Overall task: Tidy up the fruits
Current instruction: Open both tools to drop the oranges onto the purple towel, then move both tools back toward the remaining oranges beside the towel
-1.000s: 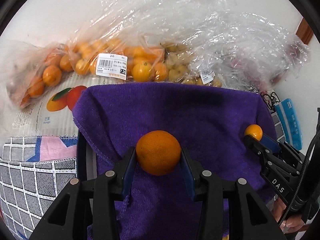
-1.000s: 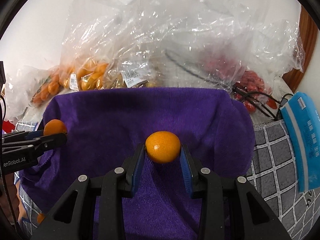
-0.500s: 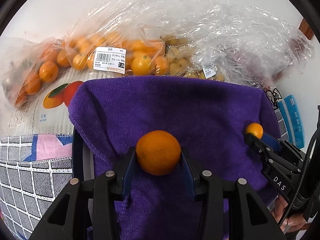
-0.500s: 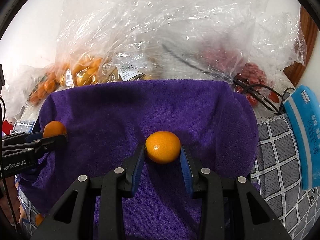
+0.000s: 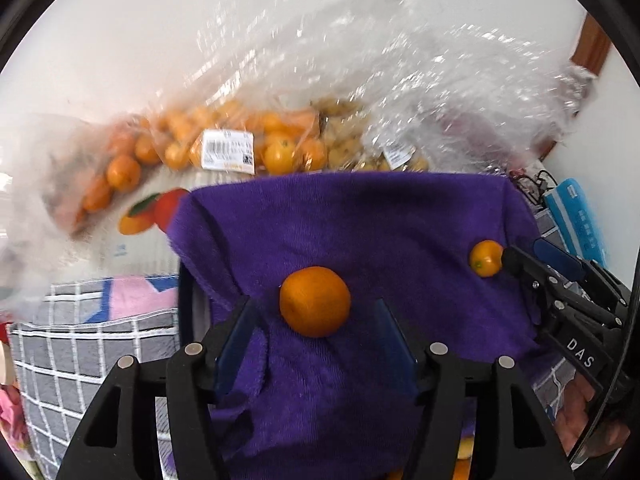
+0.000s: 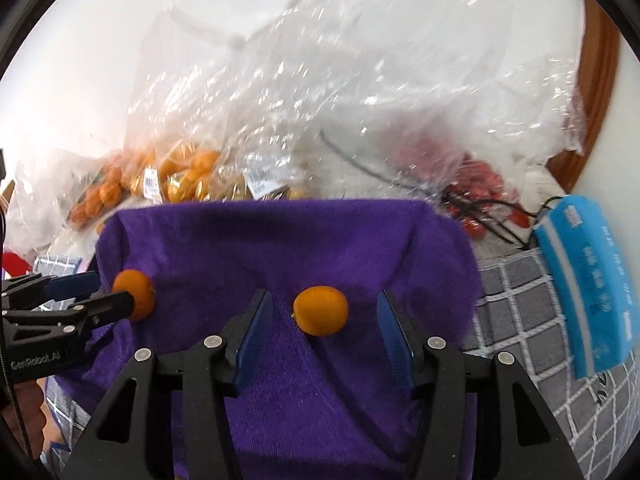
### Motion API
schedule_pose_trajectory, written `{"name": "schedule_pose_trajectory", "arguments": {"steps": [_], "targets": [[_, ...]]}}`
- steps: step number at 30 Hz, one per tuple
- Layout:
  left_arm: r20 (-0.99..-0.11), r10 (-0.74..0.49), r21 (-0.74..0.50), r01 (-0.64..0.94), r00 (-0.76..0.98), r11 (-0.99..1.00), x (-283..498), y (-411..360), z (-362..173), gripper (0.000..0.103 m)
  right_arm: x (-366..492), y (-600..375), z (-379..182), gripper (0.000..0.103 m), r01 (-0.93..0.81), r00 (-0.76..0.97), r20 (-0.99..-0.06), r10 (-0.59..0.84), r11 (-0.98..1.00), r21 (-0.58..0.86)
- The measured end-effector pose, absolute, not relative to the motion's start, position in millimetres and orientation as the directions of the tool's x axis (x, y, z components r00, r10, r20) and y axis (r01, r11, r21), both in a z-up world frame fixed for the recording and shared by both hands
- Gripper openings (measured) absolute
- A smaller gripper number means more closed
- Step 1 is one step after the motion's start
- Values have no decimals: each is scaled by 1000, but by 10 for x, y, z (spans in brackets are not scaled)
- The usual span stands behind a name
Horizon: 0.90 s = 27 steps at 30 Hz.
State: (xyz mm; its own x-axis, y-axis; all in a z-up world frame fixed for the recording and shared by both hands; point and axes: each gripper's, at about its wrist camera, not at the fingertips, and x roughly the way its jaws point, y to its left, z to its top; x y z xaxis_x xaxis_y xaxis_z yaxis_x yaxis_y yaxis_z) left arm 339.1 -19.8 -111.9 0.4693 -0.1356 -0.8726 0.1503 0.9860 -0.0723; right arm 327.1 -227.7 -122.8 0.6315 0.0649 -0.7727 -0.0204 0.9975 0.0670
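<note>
Both grippers' jaws have just been opening: left gripper (image 5: 316, 336) stands clear of the orange (image 5: 315, 301), right gripper (image 6: 325, 334) clear of the kumquat (image 6: 321, 311), both fruits on the purple towel (image 5: 360, 220). Light, round, rollable; take them across the middle, gently.

purple towel (image 5: 360, 216): plush cloth, matt, its nap showing fuzzy and rough at the edges. large orange (image 5: 315, 301): peel looking dimpled, giving a dull sheen. small orange (image 6: 321, 311): skin appearing smoother, faintly glossy. plastic bags (image 6: 320, 112): thin clear film, crinkling and throwing bright glints. labels (image 5: 228, 155): white printed paper, matt. left gripper (image 5: 314, 340) and right gripper (image 6: 322, 330): black matt plastic bodies, blue smooth pads, round silvery metal pins shining. checked cover (image 6: 532, 304): grey woven cloth, looking matt. blue pack (image 6: 588, 280): printed plastic wrap, glossy. trim (image 6: 600, 72): brown wood, gleaming as if polished.
</note>
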Motion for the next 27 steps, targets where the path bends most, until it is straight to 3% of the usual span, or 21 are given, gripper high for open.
{"name": "schedule_pose_trajectory", "arguments": {"steps": [15,27], "targets": [[-795,-169,-133,104,583,986,2482,99,-460,60,2272,-2302,-621,54,27,692,-722,17,998,50],[-742,-137,-81,115,657,990,1771,184,-255,60,1655,-2144,-462,55,11,709,-704,31,998,55]]}}
